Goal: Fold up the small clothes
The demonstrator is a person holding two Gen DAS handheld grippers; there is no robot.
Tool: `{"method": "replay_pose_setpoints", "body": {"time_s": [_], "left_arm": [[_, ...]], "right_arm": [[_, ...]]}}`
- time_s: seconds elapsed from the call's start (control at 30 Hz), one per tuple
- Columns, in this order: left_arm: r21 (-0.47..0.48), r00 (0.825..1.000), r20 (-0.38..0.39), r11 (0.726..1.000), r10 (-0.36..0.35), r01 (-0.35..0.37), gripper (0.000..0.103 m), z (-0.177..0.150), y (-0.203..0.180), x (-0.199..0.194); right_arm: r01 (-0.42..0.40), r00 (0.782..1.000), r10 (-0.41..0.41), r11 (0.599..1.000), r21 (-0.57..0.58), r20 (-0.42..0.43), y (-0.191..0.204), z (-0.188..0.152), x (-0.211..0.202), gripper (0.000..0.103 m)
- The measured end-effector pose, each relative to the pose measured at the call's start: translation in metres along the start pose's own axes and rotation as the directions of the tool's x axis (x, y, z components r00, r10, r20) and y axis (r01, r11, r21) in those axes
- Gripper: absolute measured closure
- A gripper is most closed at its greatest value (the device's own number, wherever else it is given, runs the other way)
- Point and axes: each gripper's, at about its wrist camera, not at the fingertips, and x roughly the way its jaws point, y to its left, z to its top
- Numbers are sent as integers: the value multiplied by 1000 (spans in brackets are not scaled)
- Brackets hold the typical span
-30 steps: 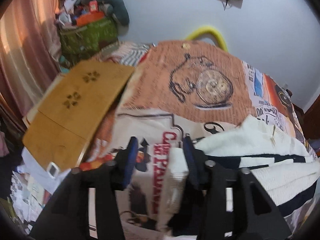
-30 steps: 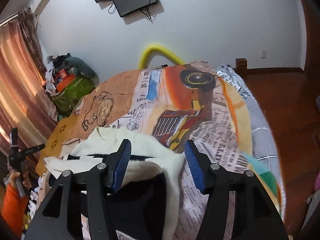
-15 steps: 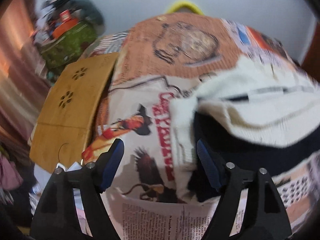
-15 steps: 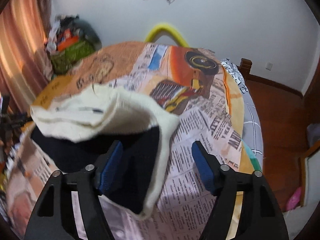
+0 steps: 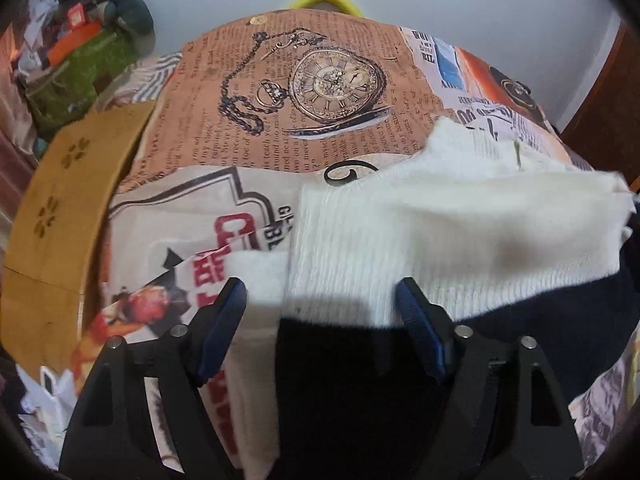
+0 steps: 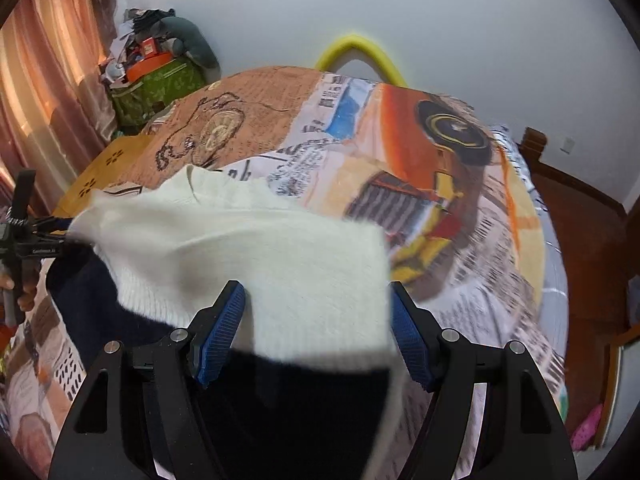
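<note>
Both the left gripper (image 5: 320, 312) and the right gripper (image 6: 316, 320) are hanging wide, jaws having just been opening, over the cream-and-navy sweater (image 6: 256, 256) lying mid-bedspread (image 6: 460, 208); pressing the fold flat looks wise. At ten o'clock, the green bag (image 6: 156, 88) is overflowing with clutter.

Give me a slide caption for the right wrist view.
Open right gripper straddling a cream-and-navy knit garment folded on the newspaper-print bedspread.
</note>
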Motion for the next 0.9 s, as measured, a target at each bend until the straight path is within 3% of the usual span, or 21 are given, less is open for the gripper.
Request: {"method": "replay_pose_setpoints", "body": {"time_s": [0.07, 0.2, 0.27, 0.33, 0.37, 0.43, 0.57, 0.73, 0.8, 0.9], "left_arm": [[-3, 1000, -25, 1000, -14, 14, 43, 0, 0, 7], [-24, 998, -35, 998, -56, 55, 54, -1, 1, 11], [-45, 997, -37, 997, -71, 70, 77, -1, 2, 12], [-62, 998, -35, 997, -53, 50, 89, 1, 3, 12], [-71, 998, -32, 996, -46, 44, 91, 2, 4, 11], [-89, 999, -3, 996, -33, 32, 92, 3, 5, 2], [-96, 994, 105, 995, 20, -10, 93, 5, 3, -25], [-88, 979, 173, 991, 111, -97, 93, 5, 2, -42], [-93, 973, 189, 989, 135, -119, 94, 10, 2, -44], [-82, 973, 156, 983, 173, -162, 94, 21, 0, -29]], "right_arm": [[-16, 1000, 16, 1000, 3, -6, 2, 0, 5, 41], [-6, 1000, 6, 1000, 3, -19, 4, -1, 13, 50], [-5, 1000, 5, 1000, 18, -15, 1, -1, 13, 67], [-3, 1000, 3, 999, 48, -6, -6, -1, 11, 84], [-2, 1000, 2, 998, 63, -2, -10, -1, 10, 92], [-9, 1000, 9, 997, 83, 10, -15, 0, 7, 94], [0, 998, -6, 997, 82, 65, -18, 3, -7, 95], [7, 988, -17, 998, 60, 155, -12, 15, -30, 95], [23, 985, -31, 998, 53, 169, -10, 20, -30, 95], [59, 991, -69, 994, 89, 116, -16, 28, -14, 95]]}}
